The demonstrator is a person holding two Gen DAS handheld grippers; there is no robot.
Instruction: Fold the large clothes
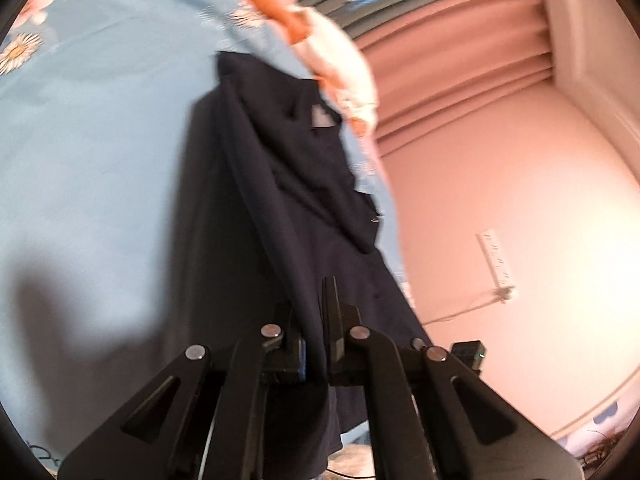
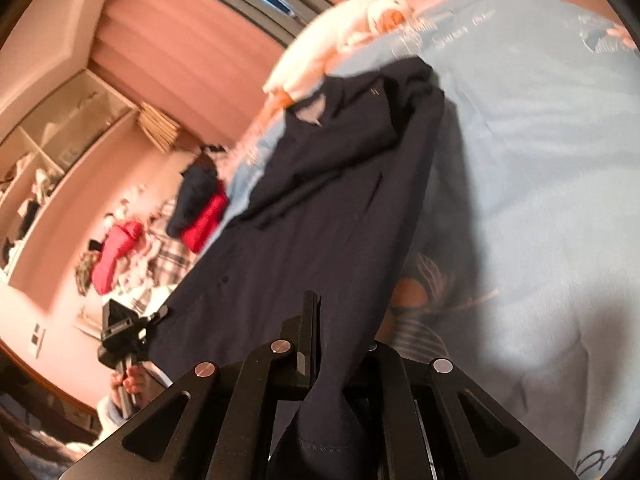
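Note:
A large dark navy garment [image 1: 280,184] lies stretched over a light blue floral bedsheet [image 1: 100,140]. My left gripper [image 1: 314,320] is shut on one edge of the garment, with cloth pinched between its black fingers [image 1: 330,312]. In the right wrist view the same garment [image 2: 320,200] runs from the bed [image 2: 540,160] down into my right gripper [image 2: 320,328], which is shut on another part of its edge. The cloth hangs down over the right gripper's body. Both views are blurred.
A white and orange pillow [image 1: 340,60] lies at the bed's far edge. Pink curtains [image 1: 460,60] and a wall with a power strip [image 1: 498,258] stand beyond. A clothes pile [image 2: 120,252], shelves [image 2: 52,160] and a camera on a stand [image 2: 120,332] are at the left.

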